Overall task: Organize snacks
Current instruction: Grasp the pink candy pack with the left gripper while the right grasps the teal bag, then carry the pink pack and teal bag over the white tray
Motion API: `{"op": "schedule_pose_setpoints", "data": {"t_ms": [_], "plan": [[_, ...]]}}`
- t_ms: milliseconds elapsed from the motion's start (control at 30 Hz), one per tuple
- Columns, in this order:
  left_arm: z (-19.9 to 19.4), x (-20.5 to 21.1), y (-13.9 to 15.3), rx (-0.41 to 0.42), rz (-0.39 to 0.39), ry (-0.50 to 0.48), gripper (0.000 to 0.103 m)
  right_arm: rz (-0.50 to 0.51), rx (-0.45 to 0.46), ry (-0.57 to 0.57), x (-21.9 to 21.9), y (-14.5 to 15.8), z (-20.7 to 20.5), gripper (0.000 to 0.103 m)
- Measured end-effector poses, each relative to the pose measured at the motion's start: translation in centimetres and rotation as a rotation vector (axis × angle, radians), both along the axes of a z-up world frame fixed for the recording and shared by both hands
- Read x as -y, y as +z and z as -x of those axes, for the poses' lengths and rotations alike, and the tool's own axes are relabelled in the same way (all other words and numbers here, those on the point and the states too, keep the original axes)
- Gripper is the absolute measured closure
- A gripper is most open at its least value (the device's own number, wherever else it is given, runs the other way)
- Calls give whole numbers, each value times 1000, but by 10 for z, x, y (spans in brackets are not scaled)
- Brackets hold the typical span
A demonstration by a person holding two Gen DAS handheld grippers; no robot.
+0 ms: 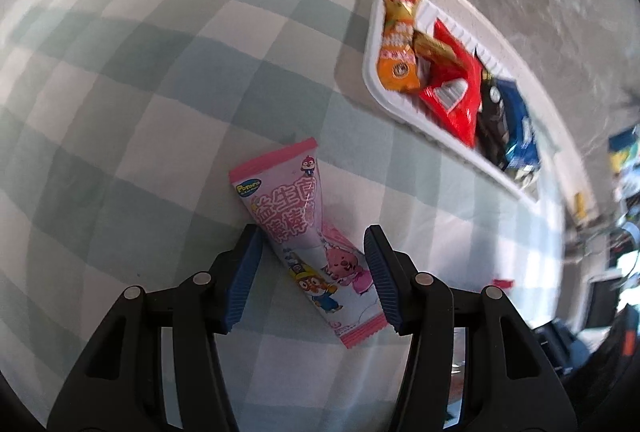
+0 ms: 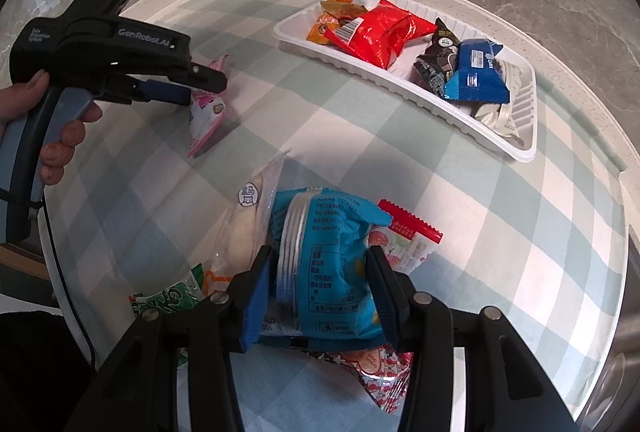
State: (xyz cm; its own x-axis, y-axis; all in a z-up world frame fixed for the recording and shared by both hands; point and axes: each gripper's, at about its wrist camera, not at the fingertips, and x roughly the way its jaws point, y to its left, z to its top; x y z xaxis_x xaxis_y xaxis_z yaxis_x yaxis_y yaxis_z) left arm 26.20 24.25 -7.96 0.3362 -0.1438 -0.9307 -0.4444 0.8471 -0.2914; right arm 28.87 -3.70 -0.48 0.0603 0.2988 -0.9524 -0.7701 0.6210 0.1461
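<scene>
With several snacks already in the white tray, we clamp our right gripper on the blue packet while our left gripper, jaws apart, straddles the pink packet on the desk.

Hidden, cropped and smeared parts around the white ribbed plastic tray

In the left wrist view the snack packets in the tray blur together. Well short of the tray, the blue foil snack bag covers most of a red-and-white patterned wrapper, and a green printed packet shows only partly.
</scene>
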Motion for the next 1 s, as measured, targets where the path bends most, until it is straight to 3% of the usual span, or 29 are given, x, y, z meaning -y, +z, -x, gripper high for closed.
{"op": "schedule_pose_setpoints", "data": {"t_ms": [100, 233, 367, 567, 1000], "plan": [[-3, 16, 0, -12, -108, -76, 53, 2, 12, 14, -2, 0, 2, 55], [-1, 30, 0, 2, -209, -144, 72, -9, 14, 17, -2, 0, 2, 63], [5, 26, 3, 31, -166, -143, 81, -41, -10, -27, 5, 1, -2, 65], [18, 18, 9, 59, -99, -125, 81, -149, -104, -154, 29, 8, -23, 67], [24, 26, 43, 136, -89, -168, 81, -317, -270, -339, 60, 13, -48, 67]]}}
